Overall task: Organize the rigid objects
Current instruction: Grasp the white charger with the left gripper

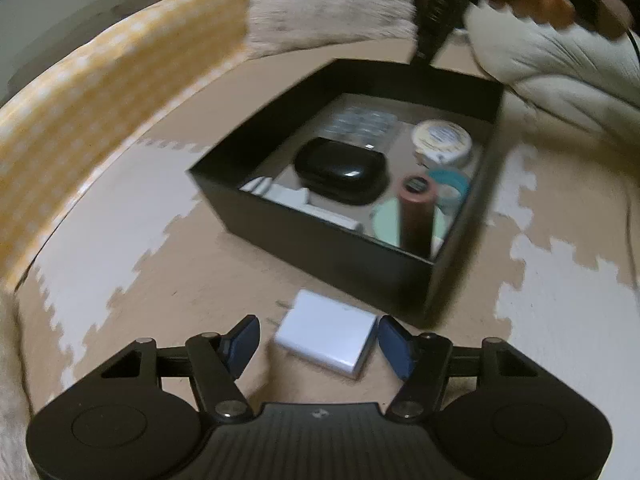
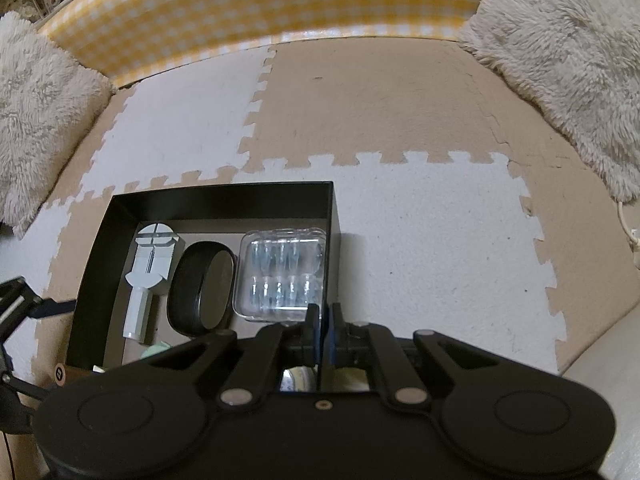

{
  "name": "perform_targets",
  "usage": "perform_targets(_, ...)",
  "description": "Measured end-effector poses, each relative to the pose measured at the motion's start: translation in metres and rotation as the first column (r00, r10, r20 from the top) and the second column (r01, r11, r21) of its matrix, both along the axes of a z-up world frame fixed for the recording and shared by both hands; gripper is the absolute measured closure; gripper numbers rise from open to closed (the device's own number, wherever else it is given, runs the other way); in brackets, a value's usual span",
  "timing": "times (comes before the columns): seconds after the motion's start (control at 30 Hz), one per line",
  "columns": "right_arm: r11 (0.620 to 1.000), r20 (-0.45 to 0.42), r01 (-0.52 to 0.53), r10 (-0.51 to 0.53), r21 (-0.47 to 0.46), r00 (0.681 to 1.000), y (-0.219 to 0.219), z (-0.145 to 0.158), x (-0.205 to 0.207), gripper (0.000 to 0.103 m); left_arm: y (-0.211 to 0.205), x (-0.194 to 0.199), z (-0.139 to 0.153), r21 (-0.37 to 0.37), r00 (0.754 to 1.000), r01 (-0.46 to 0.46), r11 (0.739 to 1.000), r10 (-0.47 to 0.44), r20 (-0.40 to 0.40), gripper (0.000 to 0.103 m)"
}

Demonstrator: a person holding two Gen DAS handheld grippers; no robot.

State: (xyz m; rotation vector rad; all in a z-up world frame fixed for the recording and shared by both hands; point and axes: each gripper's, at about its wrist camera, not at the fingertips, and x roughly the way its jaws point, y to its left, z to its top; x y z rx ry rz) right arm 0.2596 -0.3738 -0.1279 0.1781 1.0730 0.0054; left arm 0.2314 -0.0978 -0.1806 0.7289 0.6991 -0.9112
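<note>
Left tool (image 1: 318, 340): spread wide, low over the floor mat (image 1: 180, 280), blue pads either side of the white charger block (image 1: 326, 338); one pad looks to touch its right end, the other stands clear.
White charger block: lies flat on the mat just outside the black box (image 1: 340, 256), near its closest corner; probably the next thing to go in.
Black box: open-topped, already holding a black oval case (image 1: 340, 170), a clear blister pack (image 1: 360, 124), a round tin (image 1: 442, 140), a brown tube (image 1: 416, 212) standing on end and some pale pieces.
Right tool (image 2: 324, 320): pads pinched nearly together on the box's right wall (image 2: 330, 240), likely steadying the box while the other side loads.
Open room: bare floor shows in the box between the case and the tin; the near wall must be cleared on the lift.
Edges: fluffy cushions (image 2: 560, 60) and a yellow checked border (image 2: 260, 4) ring the mat, well apart from the box.
</note>
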Motion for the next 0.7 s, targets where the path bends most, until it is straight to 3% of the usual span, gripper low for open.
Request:
perform_targets(0.13, 1.0, 0.0, 0.0, 0.0, 0.001, 1.0, 0.0, 0.0, 0.0, 0.098, -0.004, 0.0, -0.002, 0.008, 0.999, 0.037, 0.999, -0.037, 0.002, 0.045)
perform_targets(0.33, 1.0, -0.002, -0.001, 0.001, -0.001, 1.0, 0.0, 0.0, 0.0, 0.098, -0.007, -0.002, 0.0, 0.014, 1.0, 0.01, 1.0, -0.01, -0.006, 0.046)
perform_targets(0.7, 1.0, -0.002, -0.001, 0.001, 0.0, 1.0, 0.0, 0.0, 0.0, 0.098, 0.012, 0.005, 0.021, -0.051, 0.987, -0.157, 0.986, 0.155, -0.047, 0.046)
